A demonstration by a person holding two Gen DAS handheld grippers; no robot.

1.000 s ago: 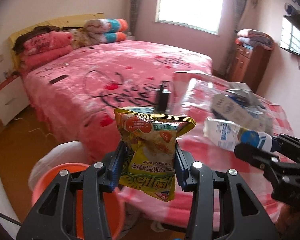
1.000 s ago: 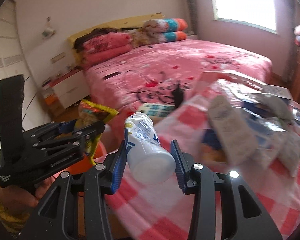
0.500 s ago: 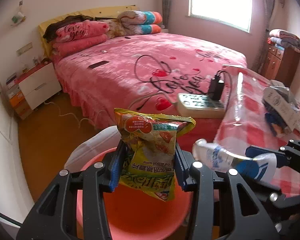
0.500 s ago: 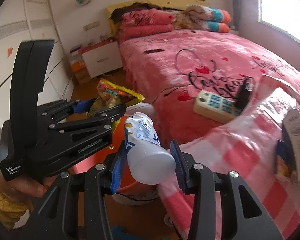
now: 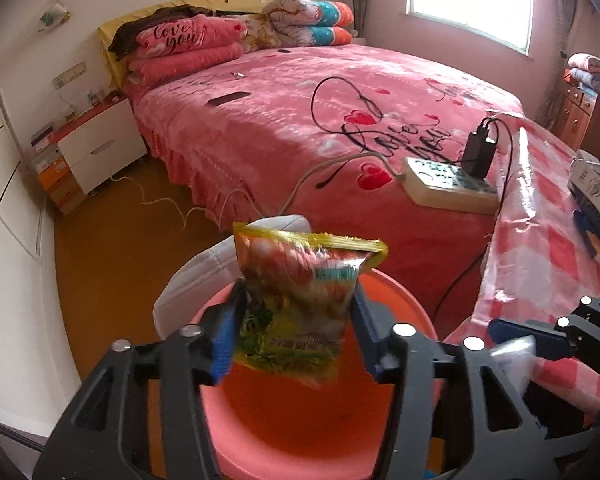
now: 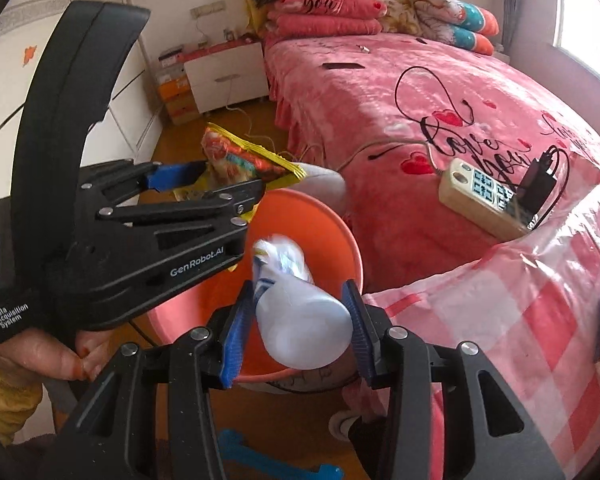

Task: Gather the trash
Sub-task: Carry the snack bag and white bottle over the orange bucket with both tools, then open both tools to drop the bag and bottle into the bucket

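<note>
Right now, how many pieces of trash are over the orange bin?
2. The snack bag sits between the left gripper fingers, the white bottle between the right gripper fingers, both above the orange bin. Anything already inside may be hidden.

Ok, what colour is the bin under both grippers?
Orange-red, with a paler pink rim: the bin shows best in the right wrist view.

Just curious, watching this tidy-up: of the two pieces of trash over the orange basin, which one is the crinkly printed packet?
The yellow snack packet, between the left gripper's jaws. The other piece, between the right gripper's jaws, is a smooth white plastic bottle.
</note>
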